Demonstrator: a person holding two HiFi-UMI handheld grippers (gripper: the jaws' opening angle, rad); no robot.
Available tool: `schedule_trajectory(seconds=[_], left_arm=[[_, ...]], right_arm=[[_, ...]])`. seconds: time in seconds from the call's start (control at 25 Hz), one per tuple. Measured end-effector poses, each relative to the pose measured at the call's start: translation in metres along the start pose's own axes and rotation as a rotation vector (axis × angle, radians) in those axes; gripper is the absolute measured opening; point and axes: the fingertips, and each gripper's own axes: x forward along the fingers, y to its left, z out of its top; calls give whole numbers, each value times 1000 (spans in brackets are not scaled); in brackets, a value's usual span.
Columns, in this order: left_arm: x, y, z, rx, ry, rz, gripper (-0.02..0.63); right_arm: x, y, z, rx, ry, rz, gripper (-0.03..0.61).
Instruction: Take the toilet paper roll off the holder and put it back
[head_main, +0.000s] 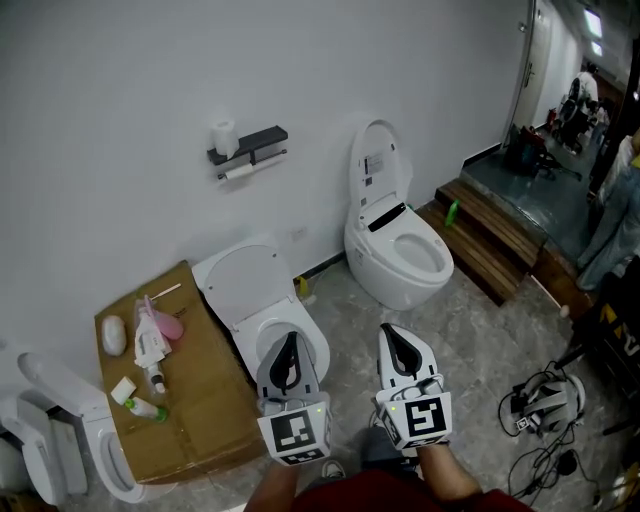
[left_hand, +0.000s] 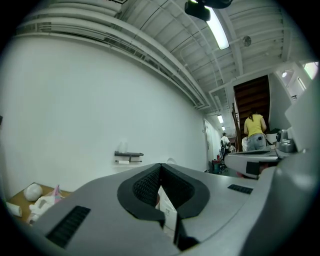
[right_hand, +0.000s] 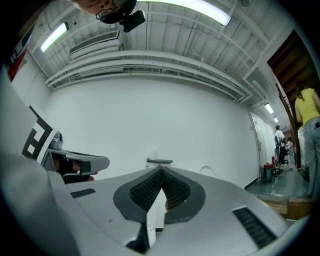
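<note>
Mock bathroom set up in an industrial hall.
Three white toilets (head_main: 398, 240) stand loose along a bare white wall (head_main: 120, 60) with a paper holder (head_main: 250, 145) fixed to it. A cardboard box (head_main: 190, 400) carries toiletries (head_main: 150, 345), cables (head_main: 545, 420) trail across the stone floor (head_main: 490, 330), and exposed ducts (left_hand: 125, 40) and strip lights (left_hand: 218, 30) run overhead.

glossy ceramic toilet (head_main: 400, 245), matt cardboard box (head_main: 190, 395).

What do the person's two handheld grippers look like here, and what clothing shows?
Both the left gripper and right gripper have pale grey plastic fingers tapering to a point, lined with black ribbed pads. Each carries a white cube with black square markers. A dark red garment shows below.
</note>
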Motion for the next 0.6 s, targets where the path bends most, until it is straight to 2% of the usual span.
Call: schedule_trajectory(seconds=[0.2, 0.28, 0.6], left_arm=[[56, -25, -6, -12, -2, 12, 15], [82, -37, -8, 10, 9, 19, 15], [175, -93, 1, 8, -4, 40, 15]], right_arm=[[39, -51, -10, 46, 0, 4, 11], [57, -71, -9, 61, -7, 15, 11], [111, -157, -7, 73, -22, 66, 11]])
